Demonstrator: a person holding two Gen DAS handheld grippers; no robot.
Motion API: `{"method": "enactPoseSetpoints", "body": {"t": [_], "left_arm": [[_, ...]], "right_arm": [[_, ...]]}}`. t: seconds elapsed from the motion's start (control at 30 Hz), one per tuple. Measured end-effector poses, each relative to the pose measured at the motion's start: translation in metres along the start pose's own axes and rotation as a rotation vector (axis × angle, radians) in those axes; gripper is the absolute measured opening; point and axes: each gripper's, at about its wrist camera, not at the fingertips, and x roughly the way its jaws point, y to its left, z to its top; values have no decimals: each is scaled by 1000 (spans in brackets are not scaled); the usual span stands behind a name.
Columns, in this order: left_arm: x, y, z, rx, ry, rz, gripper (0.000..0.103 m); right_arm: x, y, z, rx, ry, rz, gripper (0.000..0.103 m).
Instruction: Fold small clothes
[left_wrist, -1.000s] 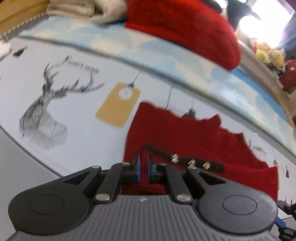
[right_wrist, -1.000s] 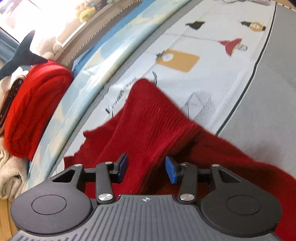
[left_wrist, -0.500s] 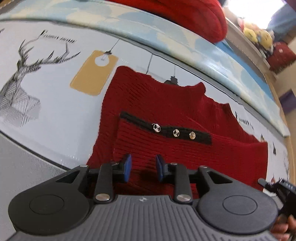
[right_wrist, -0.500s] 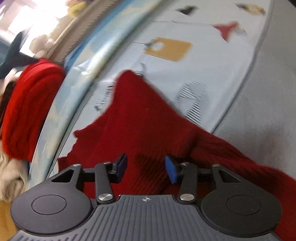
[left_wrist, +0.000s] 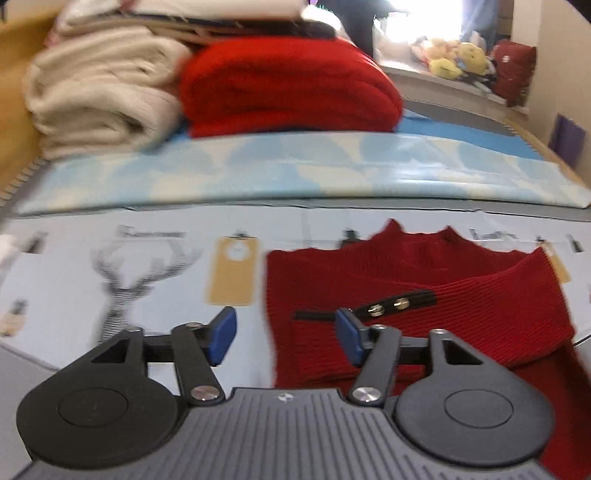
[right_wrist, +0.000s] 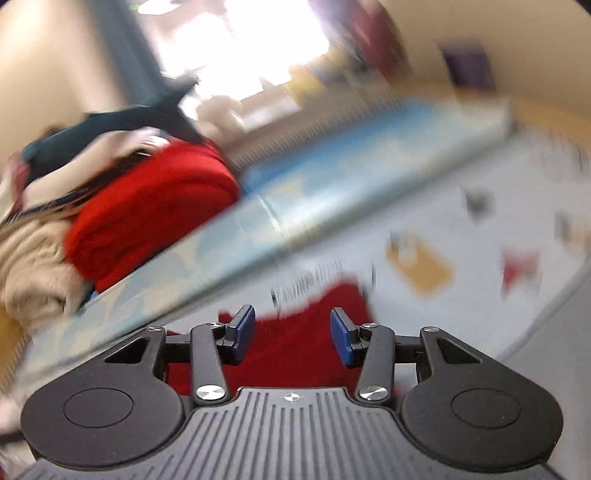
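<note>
A small dark red knit sweater lies on the printed sheet, its sleeve with a black buttoned cuff folded across the body. My left gripper is open and empty, above the sweater's left edge. My right gripper is open and empty, above the sweater, which shows blurred below it.
A stack of folded clothes sits at the back: a bright red knit and a cream knit. A light blue folded blanket runs across behind the sweater. Plush toys sit by the window.
My left gripper went from shut to wide open, letting go of the sweater, and lifted back. My right gripper lifted away and tilted up; its view is blurred.
</note>
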Motion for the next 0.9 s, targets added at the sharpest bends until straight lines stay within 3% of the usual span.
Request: {"method": "enactPoseSetpoints", "body": {"t": [0.1,0.3,0.4,0.47,0.5,0.57,0.63,0.73,0.83,0.9], "left_arm": [[-45,7,-25,-29,-23,-37,70],[-121,14,-94,46,-5,-64,72],[-152,16,-132,74,15,-118,57],[-166,16,-156,88,18,-144,41],[-173,17,-170,88,18,-155,39],[-181,21,-199,65,31,-172,35],[-179,26,-221,5,99,-187,33],[-176,38,-222,-102,109,-216,33],[-171,46,-220,-105,86,-162,33],[-163,55,-224,-133,118,-142,33]], "right_arm": [[-38,5,3,-117,-34,16,48],[-123,-6,-21,-255,3,42,50],[-158,-23,-43,-239,45,43,51],[-184,-32,-63,-225,59,31,51],[-195,-37,-73,-214,68,18,51],[-215,-47,-90,-181,79,1,50],[-230,-56,-107,-161,84,-21,50],[-242,-72,-123,-108,115,-75,49],[-242,-84,-130,-53,141,-85,47],[-234,-88,-136,-60,180,-100,47]]}}
